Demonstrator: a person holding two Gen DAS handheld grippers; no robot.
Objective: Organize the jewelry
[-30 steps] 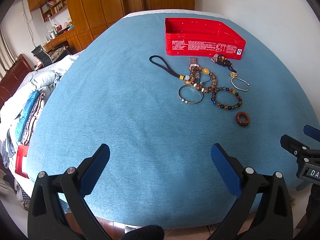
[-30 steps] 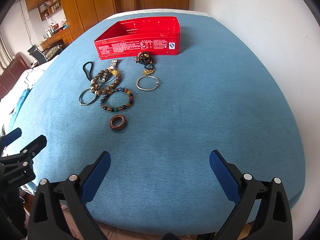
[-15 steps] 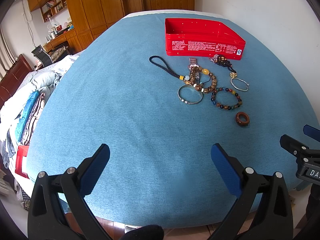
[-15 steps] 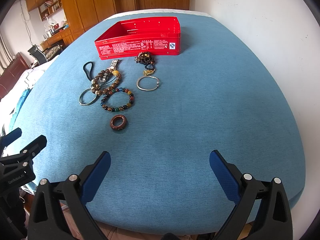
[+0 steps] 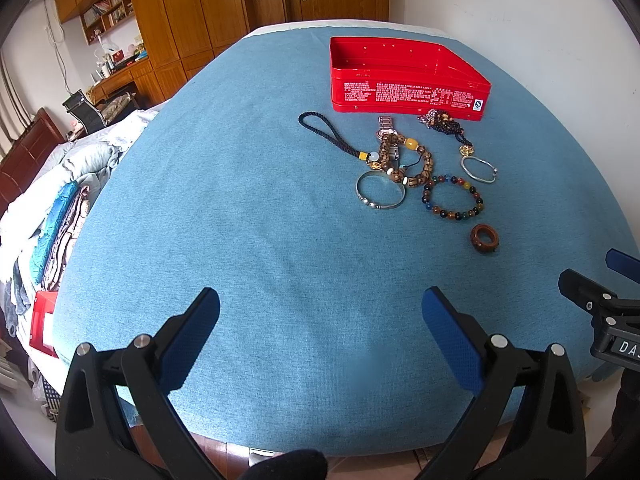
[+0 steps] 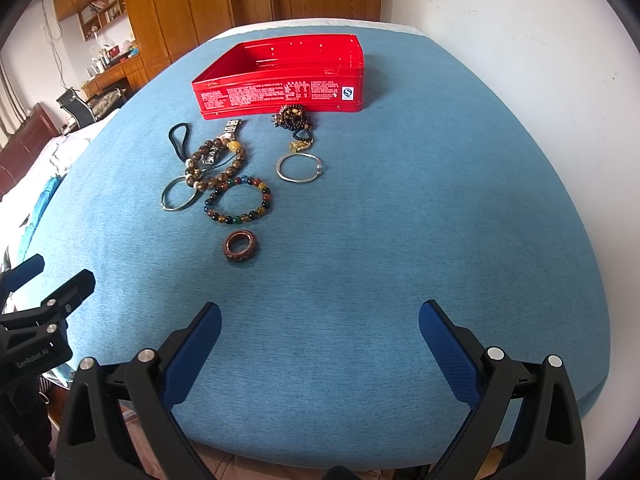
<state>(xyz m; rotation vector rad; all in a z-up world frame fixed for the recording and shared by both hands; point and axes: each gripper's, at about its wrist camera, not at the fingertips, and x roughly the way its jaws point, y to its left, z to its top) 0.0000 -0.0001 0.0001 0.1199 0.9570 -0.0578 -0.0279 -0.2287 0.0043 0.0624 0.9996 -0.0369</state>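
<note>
An open, empty red tin box stands at the far side of a blue-covered table. Before it lies jewelry: a brown wooden ring, a multicoloured bead bracelet, a silver bangle, a thin silver bangle, a brown bead string over a watch, a black cord loop and dark beads. My left gripper and right gripper are open and empty near the front edge.
The blue table cover curves away to its edges. A white wall is on the right. Wooden cabinets stand at the back. Piled bedding and a red box lie at the left.
Both grippers have eased slightly toward the jewelry. Nothing on the table has moved.
</note>
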